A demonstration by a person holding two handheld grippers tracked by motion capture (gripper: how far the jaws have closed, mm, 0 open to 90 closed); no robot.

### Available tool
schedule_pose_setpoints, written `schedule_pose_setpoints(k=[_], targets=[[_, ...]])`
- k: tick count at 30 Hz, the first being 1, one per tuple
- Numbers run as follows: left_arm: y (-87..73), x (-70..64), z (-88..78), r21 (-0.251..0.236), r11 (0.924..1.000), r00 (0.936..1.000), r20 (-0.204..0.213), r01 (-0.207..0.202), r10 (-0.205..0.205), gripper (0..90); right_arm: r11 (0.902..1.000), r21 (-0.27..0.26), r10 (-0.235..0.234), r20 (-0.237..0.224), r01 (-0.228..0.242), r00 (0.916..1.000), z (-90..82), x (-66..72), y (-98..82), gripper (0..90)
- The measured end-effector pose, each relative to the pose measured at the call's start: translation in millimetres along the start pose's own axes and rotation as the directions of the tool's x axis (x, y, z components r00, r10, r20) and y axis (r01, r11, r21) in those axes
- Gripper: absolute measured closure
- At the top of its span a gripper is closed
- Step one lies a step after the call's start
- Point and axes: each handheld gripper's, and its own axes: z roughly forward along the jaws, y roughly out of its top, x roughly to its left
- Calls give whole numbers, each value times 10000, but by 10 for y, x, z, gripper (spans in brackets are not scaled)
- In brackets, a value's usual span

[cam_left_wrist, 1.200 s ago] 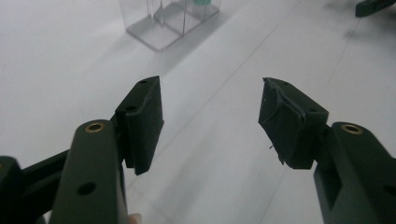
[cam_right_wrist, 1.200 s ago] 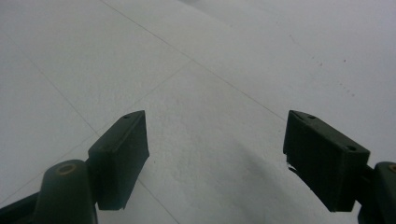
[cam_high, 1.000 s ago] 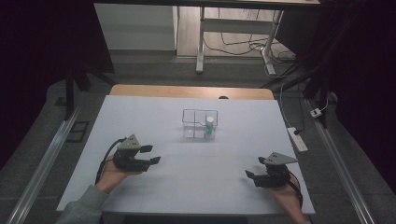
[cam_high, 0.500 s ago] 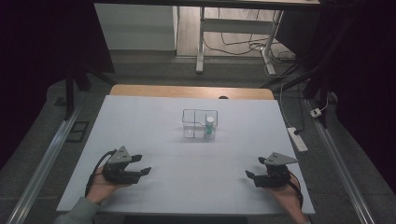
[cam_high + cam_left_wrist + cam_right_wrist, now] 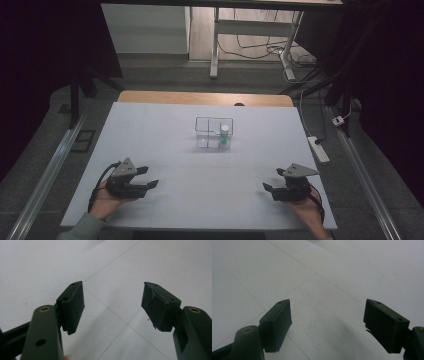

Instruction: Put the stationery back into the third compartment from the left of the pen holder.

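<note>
My left gripper (image 5: 150, 177) rests low over the white table (image 5: 200, 170) near its front left, held by a hand in a grey-green sleeve. Its jaws have just been opening and stand wide in the left gripper view (image 5: 112, 297), with bare table between them. At the front right my right gripper (image 5: 272, 180) is open too, and in the right gripper view (image 5: 327, 307) nothing lies between its pads. A clear two-compartment box (image 5: 214, 132) stands at the table's middle, far from both grippers. A small white bottle with a green cap (image 5: 224, 136) stands upright in its right compartment.
A wooden strip (image 5: 205, 98) borders the table's far edge. A white power strip (image 5: 318, 149) lies off the right side, and metal rails run along both sides. Beyond the table are desk legs and cables on the floor.
My left gripper has moved toward the table's front-left corner and sunk a little, its jaws slightly wider. The right gripper has stayed where it was.
</note>
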Motion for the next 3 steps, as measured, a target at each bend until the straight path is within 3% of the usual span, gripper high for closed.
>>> schedule_pose_setpoints(k=[3], targets=[[-3,-3,7,38,10000,10000,-18,-28,28,338,10000,-4,-18,-37,18,10000,3,6,4,216]])
